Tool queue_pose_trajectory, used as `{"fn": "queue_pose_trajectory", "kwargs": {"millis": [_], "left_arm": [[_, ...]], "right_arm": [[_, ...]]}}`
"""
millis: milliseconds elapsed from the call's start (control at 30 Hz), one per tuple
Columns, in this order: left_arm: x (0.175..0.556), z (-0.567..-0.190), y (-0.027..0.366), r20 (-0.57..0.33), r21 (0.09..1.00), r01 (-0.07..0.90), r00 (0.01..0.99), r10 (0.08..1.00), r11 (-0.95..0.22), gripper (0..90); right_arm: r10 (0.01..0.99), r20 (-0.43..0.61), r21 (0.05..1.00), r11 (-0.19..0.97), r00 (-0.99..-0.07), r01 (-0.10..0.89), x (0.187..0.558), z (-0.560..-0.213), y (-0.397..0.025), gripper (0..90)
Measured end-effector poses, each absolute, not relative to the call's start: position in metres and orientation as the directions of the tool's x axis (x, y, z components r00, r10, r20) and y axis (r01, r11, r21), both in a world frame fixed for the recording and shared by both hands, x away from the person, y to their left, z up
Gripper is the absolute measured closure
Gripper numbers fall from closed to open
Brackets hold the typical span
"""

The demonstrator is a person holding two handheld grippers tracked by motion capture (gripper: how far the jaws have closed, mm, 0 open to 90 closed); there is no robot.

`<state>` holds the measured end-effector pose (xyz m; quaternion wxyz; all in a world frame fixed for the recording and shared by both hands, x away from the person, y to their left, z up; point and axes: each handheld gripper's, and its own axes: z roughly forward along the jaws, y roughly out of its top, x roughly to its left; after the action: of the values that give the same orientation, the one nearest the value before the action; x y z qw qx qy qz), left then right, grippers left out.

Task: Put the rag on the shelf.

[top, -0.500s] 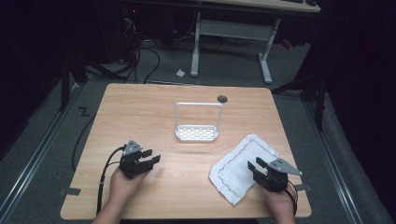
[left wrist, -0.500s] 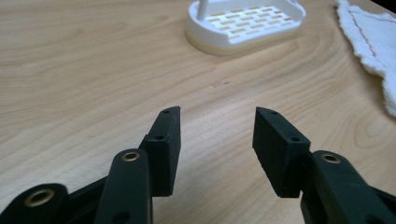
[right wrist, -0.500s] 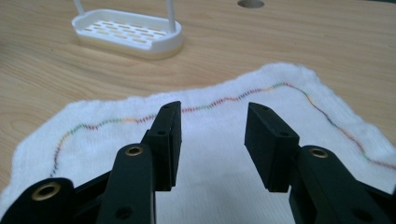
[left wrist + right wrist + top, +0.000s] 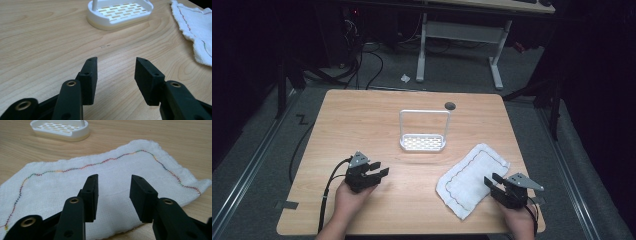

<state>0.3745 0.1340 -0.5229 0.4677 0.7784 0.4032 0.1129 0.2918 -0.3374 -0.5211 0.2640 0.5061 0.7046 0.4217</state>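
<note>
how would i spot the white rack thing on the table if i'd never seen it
Start at the wooden table and look just beyond its middle. The white rack stands there, apart from the cloth lying nearer the right gripper. Unlike the flat cloth, it has a slotted base and an upright hoop.

Left gripper (image 4: 378, 169) held in left hand (image 4: 349, 197), jaws parted, nothing between. Right gripper (image 4: 492, 181) held in right hand (image 4: 518, 217), jaws parted, nothing between.

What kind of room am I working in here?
Probably a lab or workshop, not a home: a bare wooden table on grey carpet, loose cables on the floor, and a metal-legged workbench behind.
</note>
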Motion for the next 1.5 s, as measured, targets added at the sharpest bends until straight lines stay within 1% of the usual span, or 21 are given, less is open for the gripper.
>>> {"fn": "queue_pose_trajectory", "kwargs": {"millis": [100,167,233,267,300,333,367,400,433,467,567,667,800,833,933,1000,1033,1067,1100,1233,1500], "left_arm": [[0.373,-0.523,0.131,-0.204,0.820,0.520,0.656,0.726,-0.240,55.7],[0.373,-0.523,0.128,-0.230,0.820,0.526,0.663,0.712,-0.226,58.7],[0.374,-0.523,0.123,-0.262,0.816,0.536,0.676,0.689,-0.215,66.1],[0.375,-0.523,0.118,-0.281,0.812,0.544,0.681,0.676,-0.211,70.6],[0.376,-0.523,0.112,-0.296,0.809,0.549,0.689,0.661,-0.209,78.6],[0.375,-0.521,0.104,-0.283,0.815,0.537,0.698,0.658,-0.219,83.3],[0.370,-0.515,0.097,-0.248,0.846,0.489,0.715,0.654,-0.214,86.8],[0.370,-0.515,0.097,-0.248,0.846,0.489,0.715,0.654,-0.214,88.6],[0.363,-0.503,0.089,-0.215,0.888,0.419,0.741,0.636,-0.188,89.3],[0.358,-0.487,0.078,-0.206,0.914,0.374,0.762,0.614,-0.157,89.3],[0.354,-0.471,0.060,-0.167,0.933,0.322,0.780,0.603,-0.158,87.5],[0.357,-0.473,0.040,-0.169,0.922,0.336,0.794,0.584,-0.190,86.0],[0.364,-0.491,0.012,-0.182,0.898,0.373,0.800,0.571,-0.235,85.8],[0.364,-0.491,0.012,-0.182,0.898,0.373,0.800,0.571,-0.235,85.9],[0.368,-0.509,-0.019,-0.181,0.866,0.393,0.822,0.540,-0.308,85.9],[0.368,-0.517,-0.037,-0.147,0.834,0.386,0.845,0.514,-0.395,86.5],[0.368,-0.517,-0.037,-0.147,0.834,0.386,0.845,0.514,-0.395,87.1],[0.368,-0.522,-0.048,-0.122,0.805,0.379,0.859,0.498,-0.456,87.4],[0.368,-0.525,-0.054,-0.110,0.792,0.377,0.861,0.496,-0.480,87.4],[0.368,-0.532,-0.062,-0.102,0.759,0.388,0.864,0.493,-0.523,89.1],[0.347,-0.532,-0.049,-0.070,0.748,0.345,0.891,0.449,-0.567,90.0]], "right_arm": [[0.933,0.058,0.857,0.136,-0.356,0.496,0.293,-0.521,-0.336,60.9],[0.932,0.059,0.857,0.136,-0.358,0.497,0.294,-0.521,-0.336,61.7],[0.934,0.061,0.857,0.132,-0.353,0.497,0.294,-0.520,-0.337,63.5],[0.935,0.062,0.856,0.130,-0.349,0.500,0.294,-0.520,-0.338,66.0],[0.937,0.066,0.854,0.125,-0.344,0.505,0.293,-0.520,-0.338,69.6],[0.938,0.068,0.852,0.123,-0.341,0.509,0.293,-0.519,-0.339,73.0],[0.938,0.071,0.849,0.122,-0.339,0.514,0.293,-0.519,-0.340,76.4],[0.938,0.071,0.849,0.122,-0.339,0.514,0.293,-0.519,-0.340,76.4],[0.939,0.072,0.851,0.118,-0.336,0.511,0.292,-0.517,-0.341,77.4],[0.938,0.070,0.853,0.120,-0.339,0.508,0.292,-0.517,-0.342,77.4],[0.938,0.078,0.851,0.114,-0.337,0.512,0.291,-0.518,-0.344,77.2],[0.937,0.078,0.849,0.117,-0.340,0.516,0.292,-0.519,-0.345,77.2],[0.939,0.075,0.852,0.115,-0.335,0.511,0.292,-0.517,-0.346,77.2],[0.939,0.077,0.853,0.111,-0.334,0.511,0.292,-0.517,-0.346,77.2],[0.940,0.082,0.850,0.108,-0.332,0.516,0.292,-0.518,-0.347,77.2],[0.939,0.083,0.848,0.110,-0.334,0.519,0.293,-0.518,-0.347,77.1],[0.939,0.083,0.848,0.110,-0.334,0.519,0.293,-0.518,-0.347,77.1],[0.939,0.088,0.845,0.106,-0.332,0.524,0.294,-0.519,-0.348,77.1],[0.939,0.088,0.845,0.106,-0.332,0.524,0.294,-0.519,-0.348,77.1],[0.939,0.099,0.843,0.098,-0.331,0.529,0.294,-0.520,-0.349,76.9],[0.933,0.097,0.840,0.109,-0.346,0.531,0.295,-0.520,-0.347,76.5]]}}
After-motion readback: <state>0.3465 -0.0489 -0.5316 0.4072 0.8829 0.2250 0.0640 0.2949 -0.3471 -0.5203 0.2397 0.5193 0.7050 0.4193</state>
